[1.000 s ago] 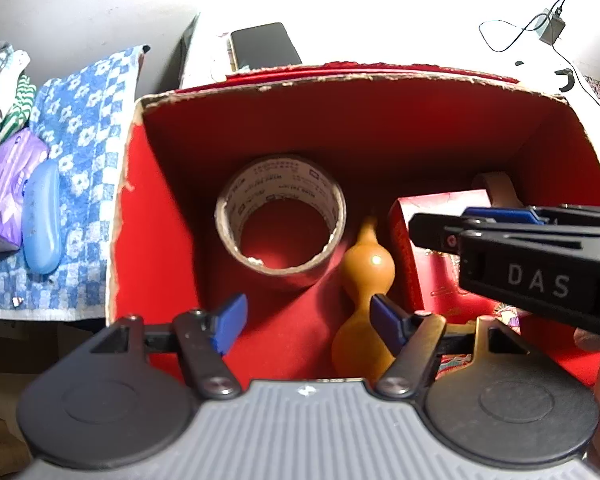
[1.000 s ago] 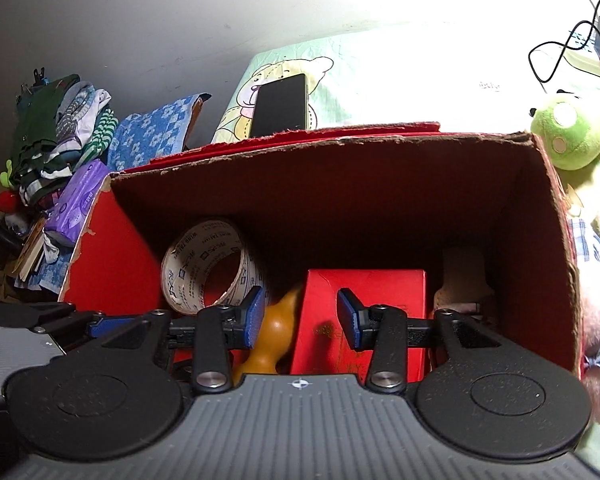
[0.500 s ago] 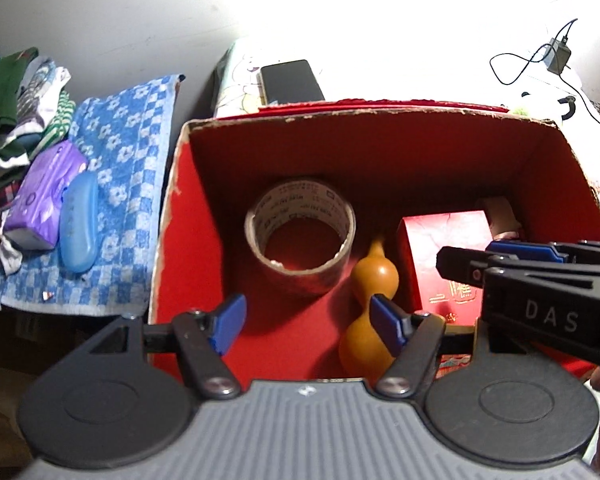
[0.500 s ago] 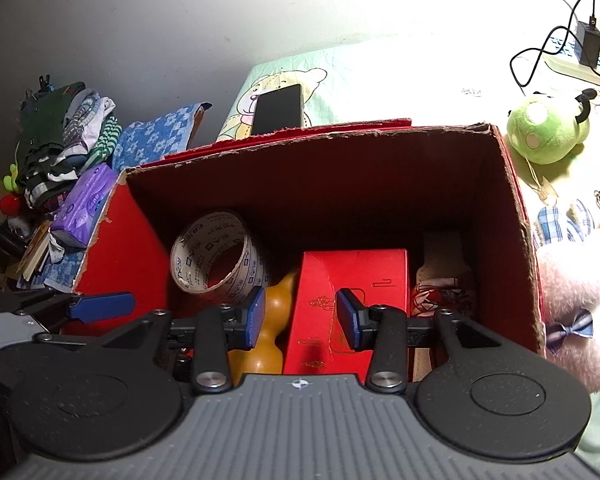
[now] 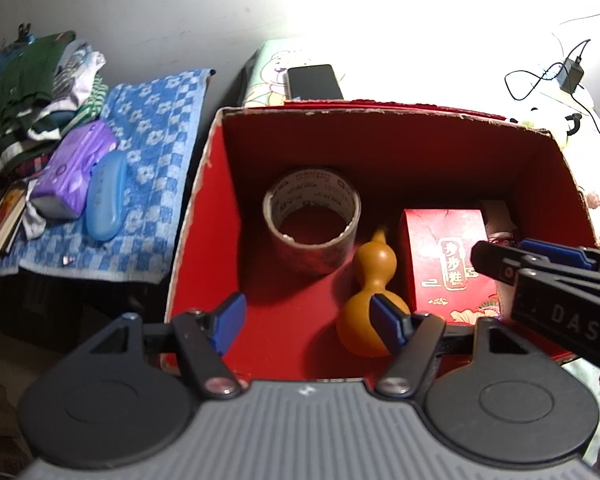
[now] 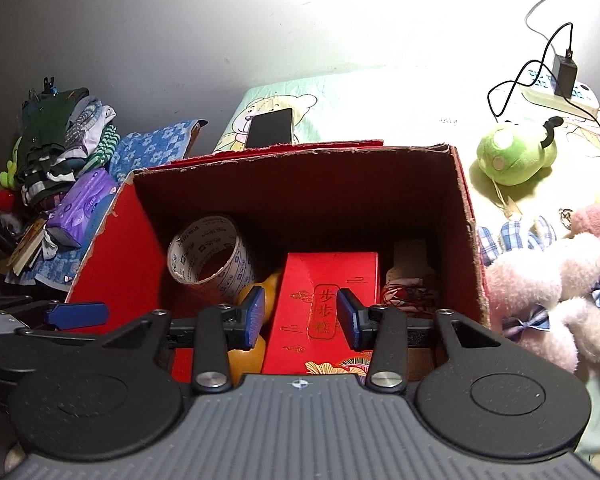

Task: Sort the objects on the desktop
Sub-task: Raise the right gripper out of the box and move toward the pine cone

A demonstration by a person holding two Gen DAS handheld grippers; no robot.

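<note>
Hovering over the red carton (image 6: 466, 200), both grippers, left (image 5: 306, 326) and right (image 6: 302, 316), had jaws apart, empty. Inside, the gourd (image 5: 370, 280) (smooth, probably light and slippery) looked best pinched at its waist.

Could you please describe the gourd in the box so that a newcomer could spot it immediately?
Look inside the large open red cardboard box. On its floor, between the roll of printed packing tape and the red gift carton with gold characters, lies a small glossy orange-yellow gourd. It alone is smooth and double-bulbed.
</note>
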